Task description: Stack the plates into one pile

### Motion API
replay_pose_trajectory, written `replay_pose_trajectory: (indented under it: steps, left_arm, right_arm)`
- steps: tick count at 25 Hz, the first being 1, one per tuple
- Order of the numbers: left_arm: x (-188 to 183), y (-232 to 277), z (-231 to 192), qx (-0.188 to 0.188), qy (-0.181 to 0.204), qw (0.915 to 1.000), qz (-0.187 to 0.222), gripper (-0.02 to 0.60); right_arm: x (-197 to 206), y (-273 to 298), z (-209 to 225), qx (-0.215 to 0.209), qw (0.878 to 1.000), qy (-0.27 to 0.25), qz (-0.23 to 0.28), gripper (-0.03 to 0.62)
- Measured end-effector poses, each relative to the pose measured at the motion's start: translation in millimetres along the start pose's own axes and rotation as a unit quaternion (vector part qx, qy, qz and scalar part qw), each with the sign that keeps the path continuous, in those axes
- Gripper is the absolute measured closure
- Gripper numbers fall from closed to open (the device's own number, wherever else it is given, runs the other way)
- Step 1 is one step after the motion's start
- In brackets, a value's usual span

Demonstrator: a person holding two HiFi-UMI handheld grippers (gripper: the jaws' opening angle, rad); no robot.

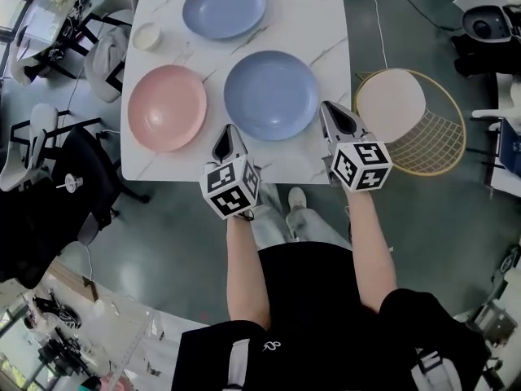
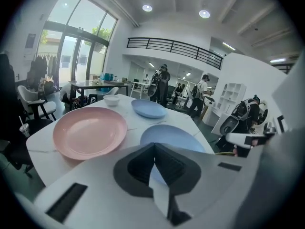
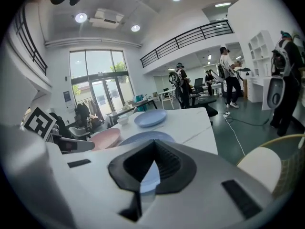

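Three plates lie apart on the white marble table (image 1: 326, 23). A pink plate (image 1: 167, 107) is at the left, a blue plate (image 1: 271, 94) in the middle near the front, and a second blue plate (image 1: 224, 7) at the far side. My left gripper (image 1: 229, 134) hovers over the front edge, just below the gap between the pink and near blue plates, shut and empty. My right gripper (image 1: 334, 112) is shut and empty beside the near blue plate's right rim. In the left gripper view the pink plate (image 2: 89, 131) and near blue plate (image 2: 177, 136) lie ahead of the jaws.
A small white bowl (image 1: 147, 37) stands at the table's far left. A gold wire basket chair with a pale cushion (image 1: 391, 106) stands right of the table. Office chairs (image 1: 106, 51) crowd the left side. The person's legs and shoes (image 1: 295, 210) are below the front edge.
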State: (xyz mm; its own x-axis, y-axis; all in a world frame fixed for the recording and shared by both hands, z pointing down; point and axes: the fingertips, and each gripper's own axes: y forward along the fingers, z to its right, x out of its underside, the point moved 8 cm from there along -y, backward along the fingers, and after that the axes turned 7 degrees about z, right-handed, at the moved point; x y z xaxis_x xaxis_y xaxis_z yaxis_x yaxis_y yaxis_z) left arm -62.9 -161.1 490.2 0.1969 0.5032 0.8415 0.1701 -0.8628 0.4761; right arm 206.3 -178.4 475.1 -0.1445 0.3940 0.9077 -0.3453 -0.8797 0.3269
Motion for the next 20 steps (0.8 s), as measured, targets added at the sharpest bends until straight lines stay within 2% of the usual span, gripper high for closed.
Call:
replay_pose_trajectory:
  steps: [6, 9, 13, 16, 20]
  left_arm:
    - [10, 30, -11, 0.011, 0.01, 0.9994, -0.03, 0.561]
    - [13, 46, -15, 0.017, 0.017, 0.9988, -0.043, 0.525]
    - [12, 63, -21, 0.014, 0.03, 0.998, -0.054, 0.485]
    - [16, 74, -26, 0.009, 0.036, 0.9965, -0.075, 0.455]
    - [21, 85, -30, 0.007, 0.041, 0.9949, -0.092, 0.453]
  right_arm:
    - [24, 19, 20, 0.047, 0.998, 0.036, -0.021, 0.586]
    - [33, 29, 27, 0.064, 0.996, 0.047, -0.027, 0.586]
    - [44, 40, 34, 0.077, 0.994, 0.064, -0.037, 0.512]
    - [54, 47, 39, 0.091, 0.992, 0.076, -0.051, 0.486]
    - [67, 55, 42, 0.101, 0.987, 0.1, -0.073, 0.465]
